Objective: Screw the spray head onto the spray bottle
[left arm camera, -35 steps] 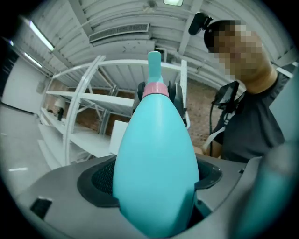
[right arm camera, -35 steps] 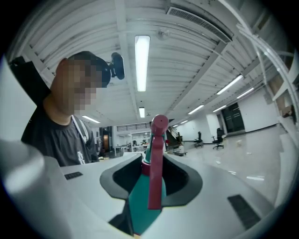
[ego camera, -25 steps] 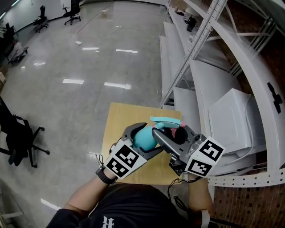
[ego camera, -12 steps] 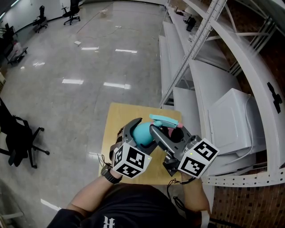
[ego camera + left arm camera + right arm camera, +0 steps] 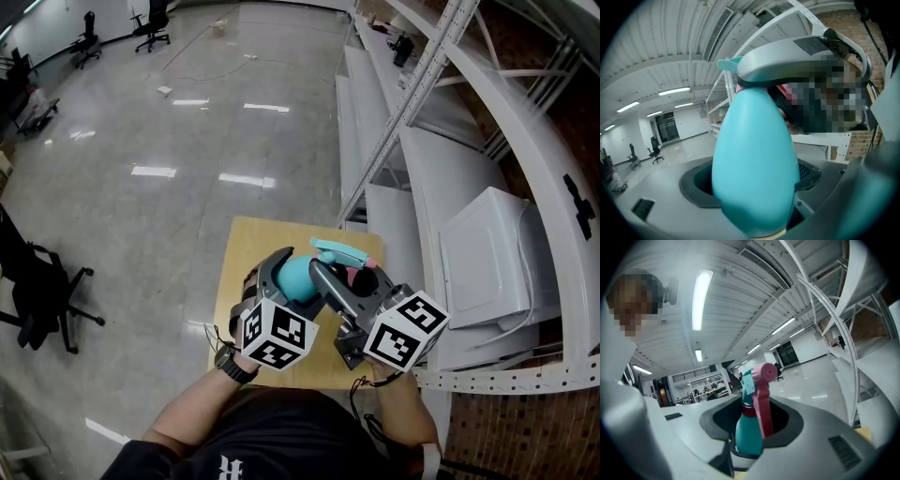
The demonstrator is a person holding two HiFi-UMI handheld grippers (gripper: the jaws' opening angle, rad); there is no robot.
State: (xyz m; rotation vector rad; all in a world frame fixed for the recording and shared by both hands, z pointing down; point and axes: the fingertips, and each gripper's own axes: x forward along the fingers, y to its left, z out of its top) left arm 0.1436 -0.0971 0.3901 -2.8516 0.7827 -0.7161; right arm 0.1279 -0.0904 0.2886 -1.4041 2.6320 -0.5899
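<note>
Above the small wooden table (image 5: 255,246), my left gripper (image 5: 285,284) is shut on the teal egg-shaped spray bottle (image 5: 298,276); the bottle's body (image 5: 754,154) fills the gap between its jaws. My right gripper (image 5: 351,274) comes in from the right and is shut on the spray head (image 5: 339,252) at the bottle's top. In the right gripper view the spray head (image 5: 751,385) stands upright between the jaws, teal with a pink nozzle (image 5: 764,373), a pink trigger and a dark red collar (image 5: 747,411). The joint between head and bottle is hidden by the jaws.
A white metal shelf rack (image 5: 422,169) with white panels runs along the table's right side, close to my right gripper. A black office chair (image 5: 42,291) stands on the polished floor to the left. More chairs stand far off at the back.
My left gripper has turned about the bottle, its marker cube swinging round to the right. The right gripper has shifted a little left and up, nearer the left one. Both grips have held.
</note>
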